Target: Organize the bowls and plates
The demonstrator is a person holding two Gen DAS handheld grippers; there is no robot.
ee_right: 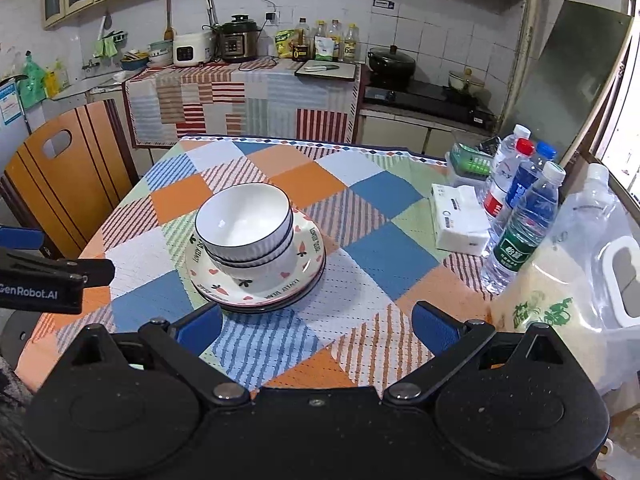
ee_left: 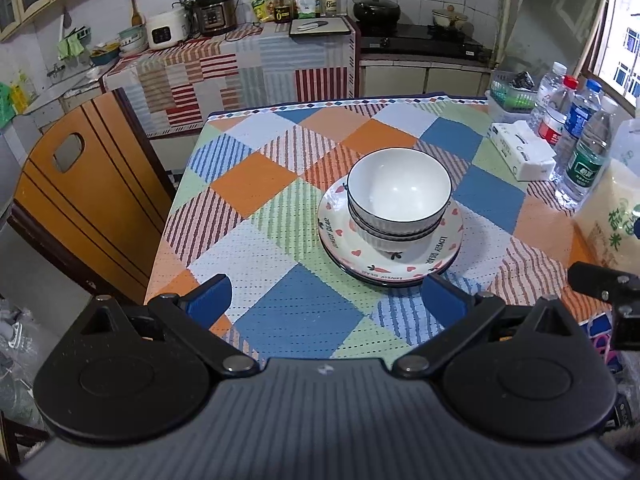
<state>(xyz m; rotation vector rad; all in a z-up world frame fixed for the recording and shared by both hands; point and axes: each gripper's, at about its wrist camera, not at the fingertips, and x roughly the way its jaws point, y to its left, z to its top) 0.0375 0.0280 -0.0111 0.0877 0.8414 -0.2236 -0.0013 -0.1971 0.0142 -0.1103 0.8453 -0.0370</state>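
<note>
1. Two white bowls (ee_left: 399, 200) sit nested, stacked on the heart-patterned plates (ee_left: 352, 246) in the middle of the table (ee_left: 256, 184).
2. Left hand-held gripper (ee_left: 326, 300) hangs just short of the stack, blue fingers (ee_left: 210, 300) spread wide, holding nothing.
3. Right hand-held gripper (ee_right: 318, 326) sits near the same stack, fingers (ee_right: 434, 326) spread, nothing between them.
4. Water bottles (ee_right: 520, 224) and a tissue pack (ee_right: 458, 218) line the table's right edge.

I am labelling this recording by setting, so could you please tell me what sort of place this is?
Most likely a home kitchen with a dining table: a gas stove carrying a black pot, a pressure cooker on the counter, and stacked bowls on plates on a patchwork tablecloth.
</note>
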